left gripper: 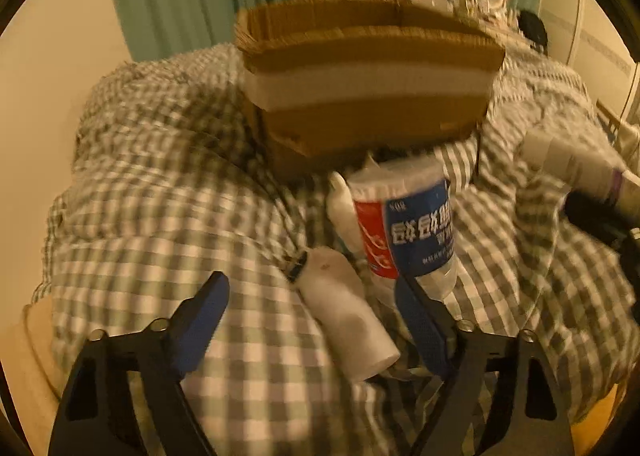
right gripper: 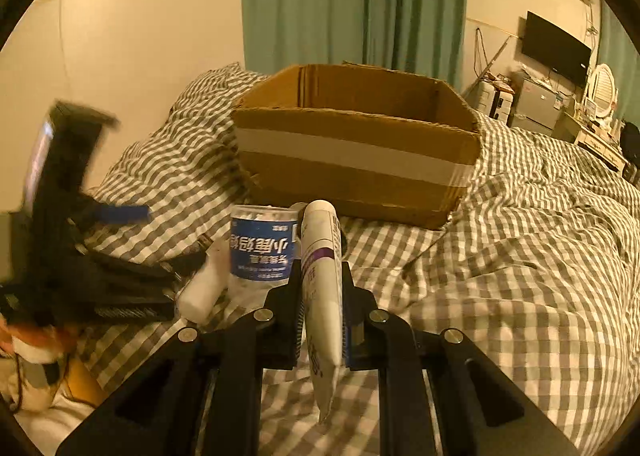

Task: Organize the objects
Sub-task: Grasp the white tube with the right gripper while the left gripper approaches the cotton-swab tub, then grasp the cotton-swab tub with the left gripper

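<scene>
The left wrist view is blurred, so the small white bottle [left gripper: 347,318] between the spread fingers of the left claw [left gripper: 312,314] is hard to make out; that claw is released and holds nothing. The right claw [right gripper: 322,292] is clenched on a white tube [right gripper: 322,276], whose lower end hangs past the fingers. A jar of cotton swabs [right gripper: 262,246] stands on the checked bed [right gripper: 520,276] before the open cardboard box [right gripper: 356,172], whose floor is hidden.
</scene>
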A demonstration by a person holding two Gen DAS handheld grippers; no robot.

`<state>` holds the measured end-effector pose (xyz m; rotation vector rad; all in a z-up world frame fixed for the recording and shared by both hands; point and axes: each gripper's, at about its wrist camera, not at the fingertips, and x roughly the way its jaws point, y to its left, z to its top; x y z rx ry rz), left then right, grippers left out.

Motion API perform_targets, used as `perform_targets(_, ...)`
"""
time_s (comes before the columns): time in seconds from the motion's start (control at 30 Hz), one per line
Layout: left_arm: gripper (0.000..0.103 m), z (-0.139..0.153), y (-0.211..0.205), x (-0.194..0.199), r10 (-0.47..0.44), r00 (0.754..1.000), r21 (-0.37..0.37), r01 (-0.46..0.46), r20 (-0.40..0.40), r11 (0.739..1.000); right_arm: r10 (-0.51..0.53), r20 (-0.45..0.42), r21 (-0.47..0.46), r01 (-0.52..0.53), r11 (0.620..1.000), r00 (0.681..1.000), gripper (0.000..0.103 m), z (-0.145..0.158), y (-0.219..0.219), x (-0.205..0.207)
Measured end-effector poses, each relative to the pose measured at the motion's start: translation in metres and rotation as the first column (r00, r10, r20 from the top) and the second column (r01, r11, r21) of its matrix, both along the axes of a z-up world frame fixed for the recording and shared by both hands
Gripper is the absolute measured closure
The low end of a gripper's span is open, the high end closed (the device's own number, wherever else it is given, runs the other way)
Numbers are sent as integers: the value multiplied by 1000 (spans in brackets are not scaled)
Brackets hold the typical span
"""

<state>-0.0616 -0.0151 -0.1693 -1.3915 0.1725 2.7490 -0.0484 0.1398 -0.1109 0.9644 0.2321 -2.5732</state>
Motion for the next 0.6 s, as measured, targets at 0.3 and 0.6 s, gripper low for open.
perform_targets(0.3, 23, 15, 28, -21, -56, 998, 113, 60, -39, 992, -28, 26, -14, 28, 1000, 999, 90, -8, 12, -6)
perform_targets(0.6, 37, -23, 44, -58, -60, 995, 175, 45, 80, 984, -67, 48, -54, 69, 996, 997, 90, -9, 28, -8)
